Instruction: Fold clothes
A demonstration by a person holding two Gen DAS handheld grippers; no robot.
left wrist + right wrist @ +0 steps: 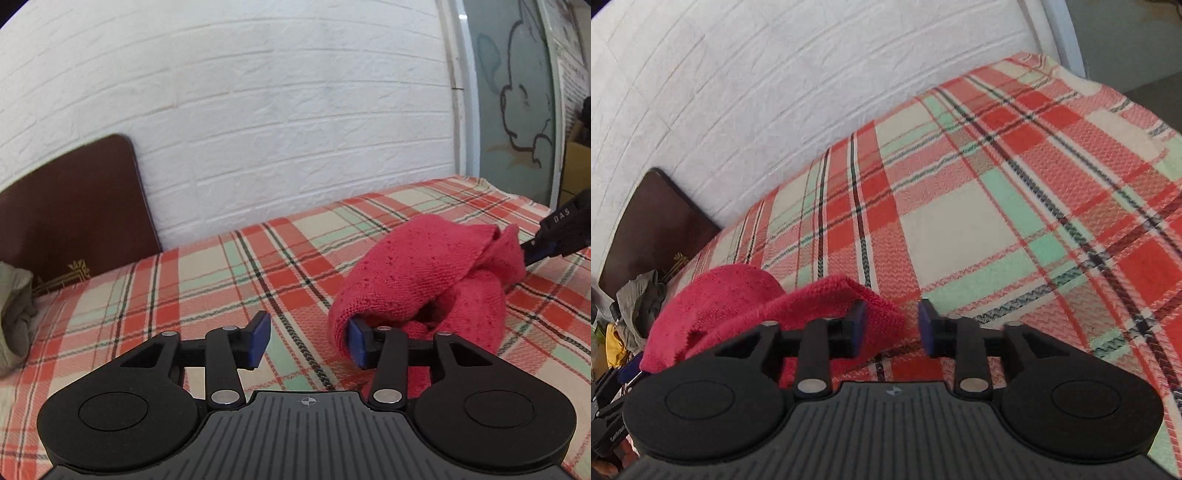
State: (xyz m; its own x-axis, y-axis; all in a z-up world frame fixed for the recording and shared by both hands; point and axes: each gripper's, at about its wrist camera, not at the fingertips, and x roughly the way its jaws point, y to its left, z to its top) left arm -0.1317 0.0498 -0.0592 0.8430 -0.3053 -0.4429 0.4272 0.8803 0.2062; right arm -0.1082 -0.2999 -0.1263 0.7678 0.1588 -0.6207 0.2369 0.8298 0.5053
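Note:
A red knitted garment (pixel 424 280) lies bunched on the plaid bedspread (pixel 221 280). In the left wrist view my left gripper (pixel 308 341) stands open just above the bedspread. A fold of the garment hangs over its right finger (pixel 357 343), and the gap between the pads is bare. My right gripper (pixel 565 229) shows at the garment's far right end. In the right wrist view the right gripper (pixel 892 326) is open too. The red garment (pixel 738 299) drapes around its left finger (pixel 857 328) and reaches a little into the gap; the right pad is free.
A white brick wall (pixel 258 110) runs along the bed's far side. A brown padded headboard (pixel 70 214) stands at the left, with a pile of greenish clothes (pixel 14 314) beside it. A glass door with a cartoon drawing (pixel 517 92) is at the right, past the bed's end.

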